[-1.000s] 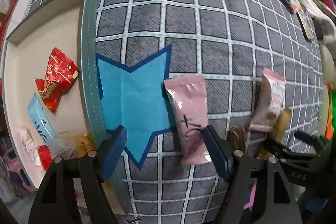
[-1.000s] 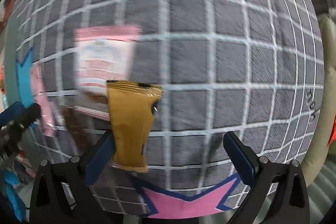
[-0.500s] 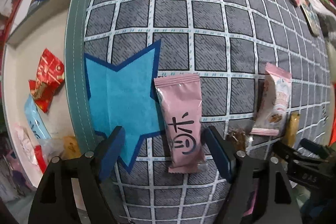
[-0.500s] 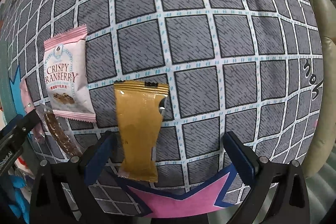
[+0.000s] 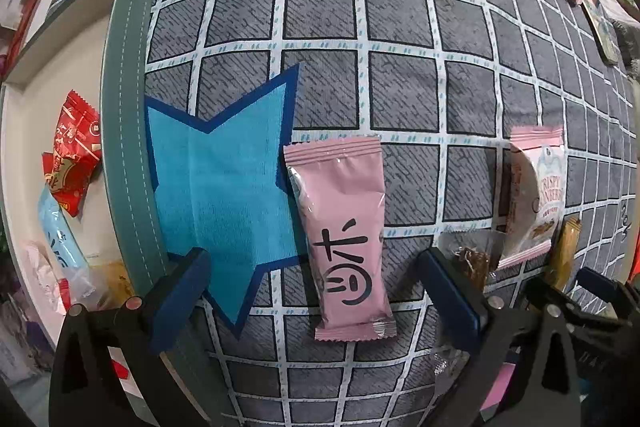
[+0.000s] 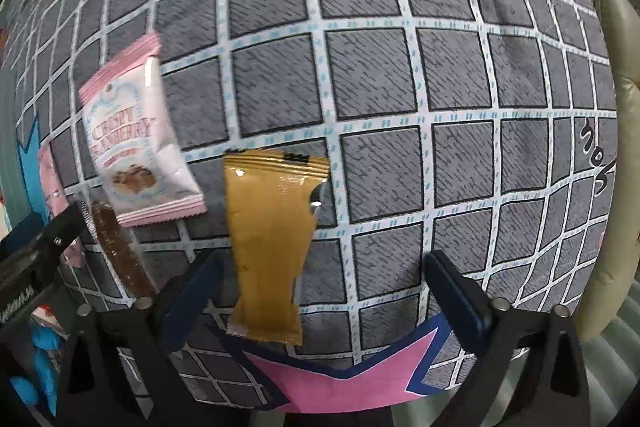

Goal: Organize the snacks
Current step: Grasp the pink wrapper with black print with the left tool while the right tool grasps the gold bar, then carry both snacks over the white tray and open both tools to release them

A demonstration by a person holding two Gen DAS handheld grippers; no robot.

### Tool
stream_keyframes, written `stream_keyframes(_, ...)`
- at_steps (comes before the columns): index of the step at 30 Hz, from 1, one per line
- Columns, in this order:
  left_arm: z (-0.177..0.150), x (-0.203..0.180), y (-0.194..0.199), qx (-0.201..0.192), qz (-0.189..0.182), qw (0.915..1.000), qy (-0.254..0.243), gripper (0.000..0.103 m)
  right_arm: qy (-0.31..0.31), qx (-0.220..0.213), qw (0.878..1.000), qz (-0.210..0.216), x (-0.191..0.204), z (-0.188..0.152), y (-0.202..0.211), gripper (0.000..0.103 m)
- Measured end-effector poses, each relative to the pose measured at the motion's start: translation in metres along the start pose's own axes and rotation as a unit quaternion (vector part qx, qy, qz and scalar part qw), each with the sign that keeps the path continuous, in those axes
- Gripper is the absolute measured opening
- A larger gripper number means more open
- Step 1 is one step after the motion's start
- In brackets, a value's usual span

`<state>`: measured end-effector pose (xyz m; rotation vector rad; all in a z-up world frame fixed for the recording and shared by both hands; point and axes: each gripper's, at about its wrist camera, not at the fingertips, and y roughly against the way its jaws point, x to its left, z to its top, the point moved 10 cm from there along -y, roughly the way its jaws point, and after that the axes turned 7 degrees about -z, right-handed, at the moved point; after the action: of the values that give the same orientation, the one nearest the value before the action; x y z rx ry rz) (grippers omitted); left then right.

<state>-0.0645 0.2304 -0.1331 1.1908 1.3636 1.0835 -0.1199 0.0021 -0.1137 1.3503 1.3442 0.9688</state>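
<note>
Currently left gripper point(image 5: 316, 287) is opening wide, straddling the pink snack packet point(image 5: 344, 239) lying flat on the checked cloth point(image 5: 400, 95), pads clear; right gripper point(image 6: 320, 287) is closing around the tan packet point(image 6: 272, 247), not yet pinching it.

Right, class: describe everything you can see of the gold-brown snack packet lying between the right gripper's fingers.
The gold packet is a long, glossy foil wrapper with crimped ends and a small black mark on its top seam. It lies flat, lengthwise, on the grey checked cloth, its lower end by the pink star. The right gripper straddles it, closing, with neither finger touching yet. A pink-and-white cranberry packet lies apart to its left.
</note>
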Motion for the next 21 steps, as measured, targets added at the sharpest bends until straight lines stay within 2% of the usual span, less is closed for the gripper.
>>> stream_keyframes(1, -0.001, -0.002, 0.001, -0.001, 0.0, 1.0, -0.003, 0.1, 0.008, -0.007, 1.0, -0.002, 0.003, -0.002, 0.004, 0.078)
stream_keyframes(2, 0.003, -0.003, 0.001, -0.003, 0.0, 1.0, -0.009, 0.094, 0.018, -0.016, 1.0, -0.006, 0.008, -0.003, 0.009, 0.06)
stream_keyframes(3, 0.003, -0.005, 0.004, -0.006, 0.001, 0.9998, -0.017, 0.09, 0.029, -0.025, 0.999, -0.011, 0.011, -0.003, 0.013, 0.048)
stream_keyframes(4, 0.002, -0.009, 0.008, -0.009, 0.001, 0.9995, -0.029, 0.08, 0.038, -0.032, 0.999, -0.013, 0.014, -0.003, 0.016, 0.026)
stream_keyframes(5, 0.001, -0.015, 0.011, -0.013, 0.0, 0.9989, -0.046, 0.064, 0.038, -0.032, 0.999, -0.004, 0.016, -0.003, 0.017, 0.024)
stream_keyframes(6, 0.0, -0.023, 0.013, -0.013, -0.005, 0.9978, -0.065, 0.054, 0.032, -0.031, 0.999, 0.008, 0.017, -0.004, 0.017, 0.024)
stream_keyframes(7, -0.001, -0.028, 0.017, -0.01, -0.008, 0.9969, -0.078, 0.032, 0.029, -0.031, 0.999, 0.017, 0.018, -0.004, 0.018, 0.023)
stream_keyframes(8, -0.004, -0.033, 0.017, -0.002, -0.017, 0.9958, -0.09, 0.025, 0.025, -0.03, 0.999, 0.028, 0.019, -0.006, 0.019, 0.023)
stream_keyframes(10, -0.007, -0.043, 0.02, 0.001, -0.04, 0.9949, -0.093, 0.025, 0.022, -0.031, 0.999, 0.039, 0.018, -0.009, 0.023, 0.023)
stream_keyframes(12, -0.01, -0.051, 0.032, -0.015, -0.054, 0.9939, -0.095, 0.025, 0.02, -0.037, 0.997, 0.057, 0.018, -0.013, 0.032, 0.023)
stream_keyframes(17, -0.01, -0.055, 0.062, -0.039, -0.059, 0.9917, -0.107, 0.025, 0.013, -0.045, 0.996, 0.08, 0.018, -0.02, 0.046, 0.024)
stream_keyframes(21, -0.011, -0.044, 0.087, -0.055, -0.061, 0.9913, -0.103, 0.025, 0.01, -0.051, 0.994, 0.099, 0.025, -0.026, 0.058, 0.024)
